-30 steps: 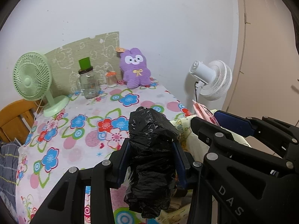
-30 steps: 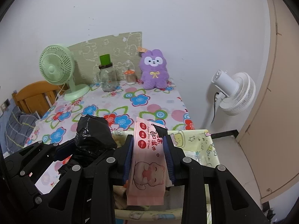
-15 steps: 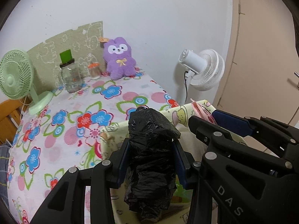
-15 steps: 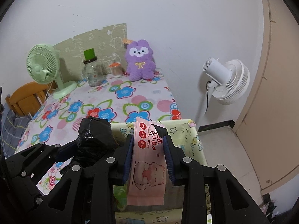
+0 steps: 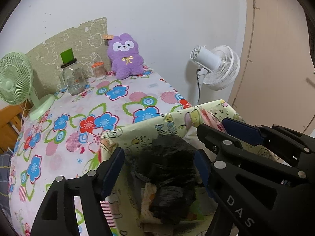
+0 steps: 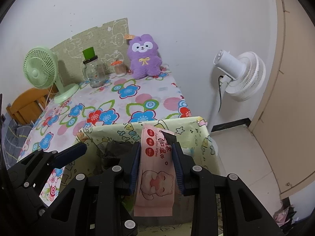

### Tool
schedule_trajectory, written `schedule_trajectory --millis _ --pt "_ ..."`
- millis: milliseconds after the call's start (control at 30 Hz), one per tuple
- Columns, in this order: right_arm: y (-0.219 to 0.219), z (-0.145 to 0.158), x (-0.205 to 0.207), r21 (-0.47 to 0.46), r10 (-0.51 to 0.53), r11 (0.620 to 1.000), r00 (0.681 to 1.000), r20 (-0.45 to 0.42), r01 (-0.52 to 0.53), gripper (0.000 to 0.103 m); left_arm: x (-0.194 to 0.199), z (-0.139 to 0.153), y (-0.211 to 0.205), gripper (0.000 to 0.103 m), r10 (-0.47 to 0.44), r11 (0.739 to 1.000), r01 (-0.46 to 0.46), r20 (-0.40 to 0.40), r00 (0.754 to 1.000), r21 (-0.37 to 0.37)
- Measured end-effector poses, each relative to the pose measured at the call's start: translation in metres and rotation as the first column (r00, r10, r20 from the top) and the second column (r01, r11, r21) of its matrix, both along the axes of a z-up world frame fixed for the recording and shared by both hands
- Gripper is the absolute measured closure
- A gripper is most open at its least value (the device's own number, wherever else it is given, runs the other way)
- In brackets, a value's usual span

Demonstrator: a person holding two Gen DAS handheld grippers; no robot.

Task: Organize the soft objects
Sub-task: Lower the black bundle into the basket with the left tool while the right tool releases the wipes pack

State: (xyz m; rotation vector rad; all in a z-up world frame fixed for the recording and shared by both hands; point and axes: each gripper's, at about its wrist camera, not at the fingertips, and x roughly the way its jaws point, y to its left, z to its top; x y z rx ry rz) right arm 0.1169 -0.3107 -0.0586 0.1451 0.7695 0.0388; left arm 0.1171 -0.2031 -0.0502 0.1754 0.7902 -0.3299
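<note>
- Over the open mouth of the yellow cartoon-print bin point(image 5: 173, 118), the left tool point(image 5: 157, 167) hangs with its jaws spread wide; the crumpled black plastic bag point(image 5: 169, 175) sits between the pads but neither pad visibly presses it, and it appears to rest on the contents inside the bin.
- Just beside it over the same bin, the right tool point(image 6: 157, 161) is clamped on a pink pack of wet wipes point(image 6: 156, 169), held upright, its top edge level with the bin's far rim point(image 6: 143, 124).
- For the left side, my judgement is that the release is done or nearly so: lift that tool straight up out of the bin, so that a pad does not snag the loose plastic and drag the bag back out.
- For the right side, lower the pack inside the bin walls before letting go, into the free part of the bin next to the bag, not on top of it; a slim upright pack dropped from above is likely to tip over the rim.
- Keep the two tools apart while they share the opening; they are crowded close.
- Beyond the bin, the flowered counter point(image 6: 118, 98) carries a purple plush point(image 6: 144, 57), another soft thing possibly left to sort, with a glass jar point(image 6: 92, 70) and a green fan point(image 6: 41, 68) farther from the bin.
</note>
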Motion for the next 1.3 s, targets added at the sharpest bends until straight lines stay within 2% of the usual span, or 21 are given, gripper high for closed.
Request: schedule_trajectory --millis 300,500,667,1300 --pt "0.008 -0.005 0.012 0.041 0.016 0.999 1.0 -0.015 -0.015 0.067 0.002 0.002 0.008 0.022 0.005 1.0 -0.005 -0.01 1.0 0.006" --pt "0.01 -0.003 0.011 0.033 0.013 0.999 1.0 -0.01 -0.013 0.065 0.0 0.004 0.008 0.02 0.005 1.0 -0.005 -0.004 1.0 0.005" --pt "0.011 0.0 0.005 0.035 0.005 0.999 1.0 -0.005 -0.004 0.047 -0.005 0.007 0.01 0.018 0.008 1.0 -0.008 0.006 1.0 0.005" --pt "0.034 0.02 -0.023 0.023 0.002 1.0 1.0 0.029 -0.003 0.029 -0.03 0.023 0.038 0.01 0.035 0.999 -0.034 0.051 0.998 -0.018"
